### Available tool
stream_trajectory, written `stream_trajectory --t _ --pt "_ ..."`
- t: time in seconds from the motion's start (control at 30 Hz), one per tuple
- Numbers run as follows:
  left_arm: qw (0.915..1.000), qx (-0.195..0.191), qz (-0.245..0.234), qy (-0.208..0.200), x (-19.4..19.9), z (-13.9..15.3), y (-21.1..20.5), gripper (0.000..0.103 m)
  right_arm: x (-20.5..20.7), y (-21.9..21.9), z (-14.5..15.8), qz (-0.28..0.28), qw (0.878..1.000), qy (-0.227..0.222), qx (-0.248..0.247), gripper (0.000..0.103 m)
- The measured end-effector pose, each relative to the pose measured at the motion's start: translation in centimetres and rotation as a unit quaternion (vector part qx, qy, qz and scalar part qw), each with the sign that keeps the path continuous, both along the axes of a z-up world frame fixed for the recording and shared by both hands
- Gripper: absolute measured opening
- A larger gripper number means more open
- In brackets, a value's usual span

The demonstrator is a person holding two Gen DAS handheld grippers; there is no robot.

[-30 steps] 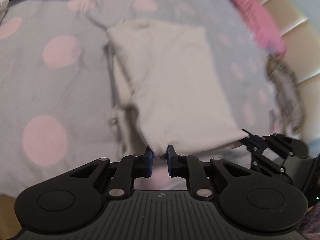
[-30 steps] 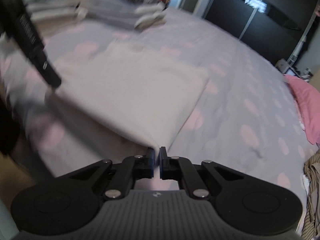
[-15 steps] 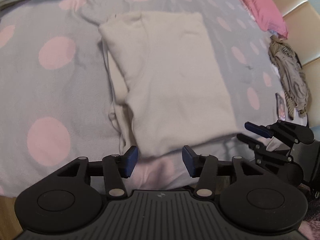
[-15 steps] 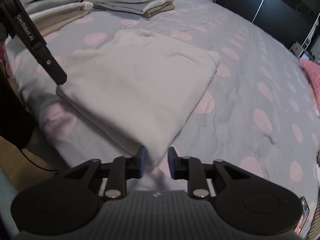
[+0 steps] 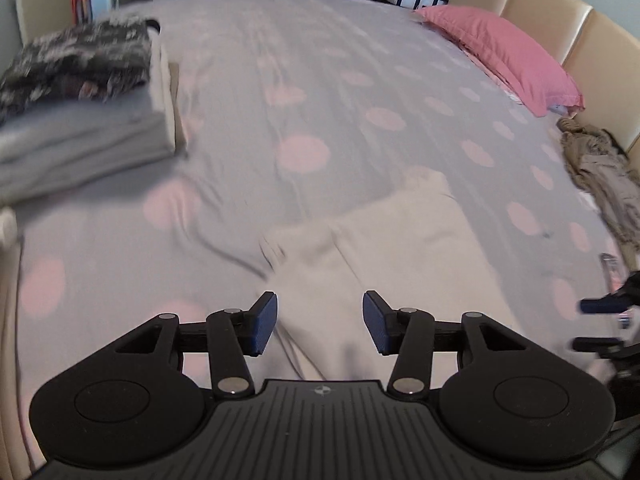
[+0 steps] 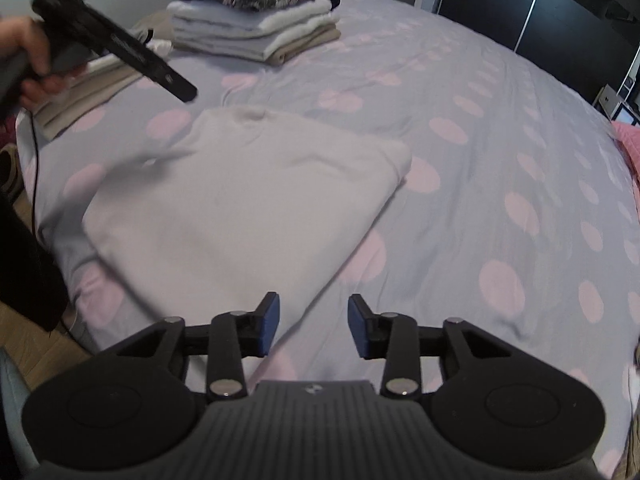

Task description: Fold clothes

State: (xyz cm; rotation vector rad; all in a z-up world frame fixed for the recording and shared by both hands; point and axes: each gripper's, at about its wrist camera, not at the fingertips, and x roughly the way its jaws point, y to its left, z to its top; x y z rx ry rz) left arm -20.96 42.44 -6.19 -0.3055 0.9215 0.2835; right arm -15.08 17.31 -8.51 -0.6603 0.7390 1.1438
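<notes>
- Right wrist view: the right gripper [image 6: 313, 326] has just been opening, its blue-padded jaws now apart with nothing between them; the folded cream-white cotton garment [image 6: 248, 200] lies on the bed just ahead and left of the fingertips, its near corner poking toward the gap.
- Up in the far left corner there, a hand [image 6: 28, 60] carries the left gripper [image 6: 182, 90] above the garment's far edge.
- From the left gripper's own view its jaws stand apart and empty too, the garment directly beyond and below the pads.
- All of it sits on the grey bedsheet with pink polka dots [image 6: 500, 160]; a stack of folded clothes topped by a dark patterned piece [image 6: 252, 12] waits far ahead of the right gripper.
- I'd say this fold is down and released.
- The risk now: the layers along the garment's left side look loose, so a one-sided pinch could drag the top layer and undo the fold.
- It also sits near the bed's edge, so a careless nudge could slide it off.
</notes>
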Motion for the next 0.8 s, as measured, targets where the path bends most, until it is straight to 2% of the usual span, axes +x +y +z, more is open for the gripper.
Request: stream_trajectory --t 0.17,0.37,0.57,0.7,0.8 --pt "0.9997 0.013 -0.011 -0.017 1.6 -2.5 1.0 0.045 1.6 1.2 -1.1 -0.009 0.999 0.028 0.013 0.046" --pt "0.9990 0.020 -0.020 -0.033 3.3 -4.8 1.3 0.045 3.5 2.2 -3.3 -0.021 0.998 0.061 0.003 0.047" --pt "0.9995 0.021 -0.013 -0.022 3.9 -6.5 0.9 0.030 6.2 4.0 -5.3 -0.065 0.994 0.089 0.004 0.048" --pt "0.9992 0.024 -0.013 -0.028 4.0 -6.3 0.7 0.011 7.1 5.0 -5.6 -0.086 0.991 0.105 0.012 0.050" --pt "0.9980 0.044 -0.023 -0.038 4.2 -5.2 0.1 0.008 7.0 5.3 -5.6 -0.088 0.991 0.101 0.011 0.051"
